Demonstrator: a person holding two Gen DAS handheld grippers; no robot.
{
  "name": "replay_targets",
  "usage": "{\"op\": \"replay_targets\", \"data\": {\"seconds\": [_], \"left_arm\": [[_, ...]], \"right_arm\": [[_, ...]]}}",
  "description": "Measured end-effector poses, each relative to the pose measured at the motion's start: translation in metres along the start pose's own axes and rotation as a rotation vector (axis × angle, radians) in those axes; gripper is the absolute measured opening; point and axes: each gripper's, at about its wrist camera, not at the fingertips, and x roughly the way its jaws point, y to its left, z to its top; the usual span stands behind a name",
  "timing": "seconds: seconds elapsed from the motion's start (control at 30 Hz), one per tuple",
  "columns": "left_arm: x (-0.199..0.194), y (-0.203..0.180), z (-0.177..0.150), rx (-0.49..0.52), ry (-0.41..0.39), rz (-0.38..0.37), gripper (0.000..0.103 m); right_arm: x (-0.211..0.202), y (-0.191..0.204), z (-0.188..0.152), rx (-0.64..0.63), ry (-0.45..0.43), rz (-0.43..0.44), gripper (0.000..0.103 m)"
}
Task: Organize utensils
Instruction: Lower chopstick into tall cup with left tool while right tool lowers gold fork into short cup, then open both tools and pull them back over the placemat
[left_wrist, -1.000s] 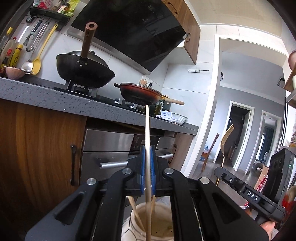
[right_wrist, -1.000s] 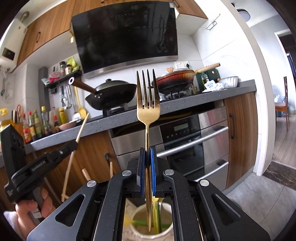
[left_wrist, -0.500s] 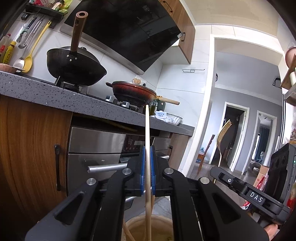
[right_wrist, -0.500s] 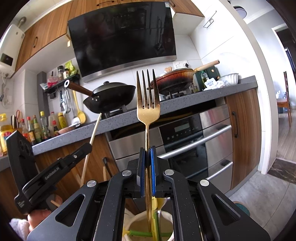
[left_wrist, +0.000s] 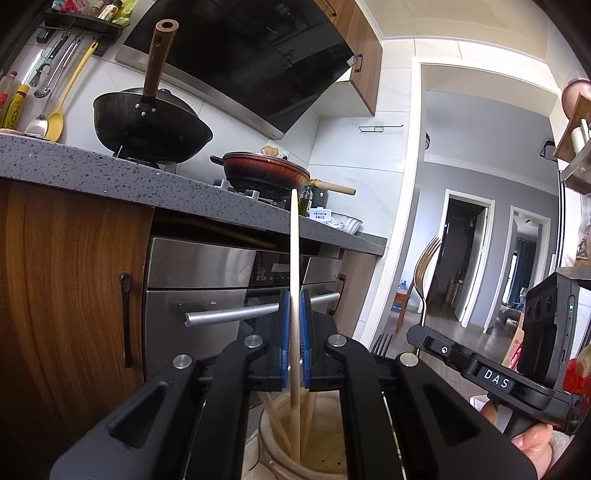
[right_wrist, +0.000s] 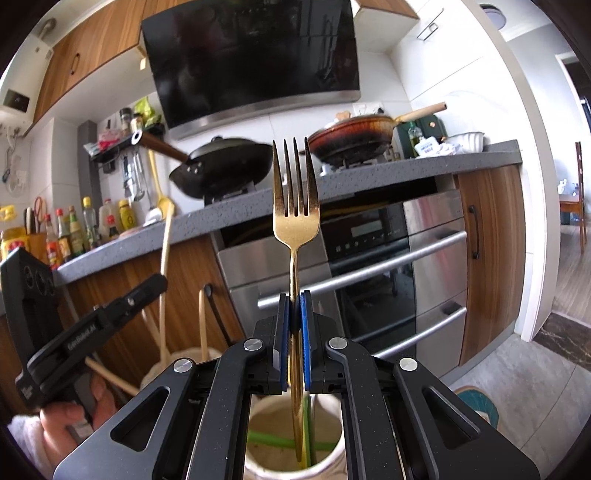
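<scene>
Chopstick (left_wrist: 294, 258) pinched upright in left fingers (left_wrist: 283, 339) — fork (right_wrist: 295, 206) in right fingers (right_wrist: 283, 332).

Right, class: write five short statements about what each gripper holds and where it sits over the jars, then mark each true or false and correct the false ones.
1. The right gripper is clamped on a gold metal fork, tines up. True.
2. The left gripper holds a yellow plastic spoon. False: it grips a pale wooden chopstick.
3. The fork's handle tip hangs inside the cream ceramic jar holding green utensils. True.
4. The chopstick lies flat across the second cream jar. False: it stands upright, its lower end inside that jar among other chopsticks.
5. Both pans sit on the grey speckled countertop's stove. True.
</scene>
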Motion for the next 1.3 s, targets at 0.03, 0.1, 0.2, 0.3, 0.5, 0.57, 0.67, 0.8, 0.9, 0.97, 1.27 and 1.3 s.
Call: {"op": "replay_targets", "data": {"seconds": [0.03, 0.1, 0.2, 0.3, 0.5, 0.57, 0.67, 0.8, 0.9, 0.97, 1.27, 1.3], "left_arm": [[-0.002, 0.001, 0.000, 0.002, 0.004, 0.002, 0.005], [-0.003, 0.001, 0.000, 0.007, 0.008, 0.011, 0.005], [-0.004, 0.000, 0.000, 0.032, 0.028, 0.029, 0.005], [-0.005, -0.005, 0.000, 0.059, 0.039, 0.043, 0.005], [-0.006, -0.012, -0.003, 0.104, 0.062, 0.073, 0.006], [-0.006, -0.014, -0.004, 0.113, 0.072, 0.087, 0.007], [-0.011, -0.015, -0.005, 0.127, 0.076, 0.109, 0.018], [-0.022, -0.016, -0.003, 0.143, 0.071, 0.144, 0.031], [-0.034, -0.017, 0.000, 0.146, 0.061, 0.160, 0.042], [-0.042, -0.018, 0.002, 0.148, 0.057, 0.176, 0.046], [-0.076, -0.024, -0.005, 0.150, 0.101, 0.243, 0.070], [-0.080, -0.026, -0.007, 0.155, 0.108, 0.251, 0.074]], "right_arm": [[0.000, 0.001, -0.002, -0.009, 0.015, 0.002, 0.007], [-0.001, 0.004, -0.007, -0.031, 0.046, 0.000, 0.007], [0.002, 0.007, -0.015, -0.056, 0.108, -0.018, 0.007], [0.002, 0.006, -0.023, -0.053, 0.150, -0.033, 0.007], [0.003, -0.001, -0.031, -0.029, 0.189, -0.048, 0.007], [0.003, -0.003, -0.032, -0.019, 0.191, -0.048, 0.007], [0.002, -0.001, -0.032, -0.025, 0.181, -0.048, 0.015], [-0.005, 0.002, -0.030, -0.026, 0.160, -0.037, 0.032], [-0.012, 0.001, -0.030, -0.009, 0.153, -0.031, 0.044], [-0.017, 0.001, -0.030, 0.000, 0.152, -0.030, 0.047], [-0.056, 0.011, -0.033, -0.008, 0.126, -0.002, 0.082], [-0.060, 0.012, -0.036, -0.011, 0.130, 0.003, 0.085]]}}
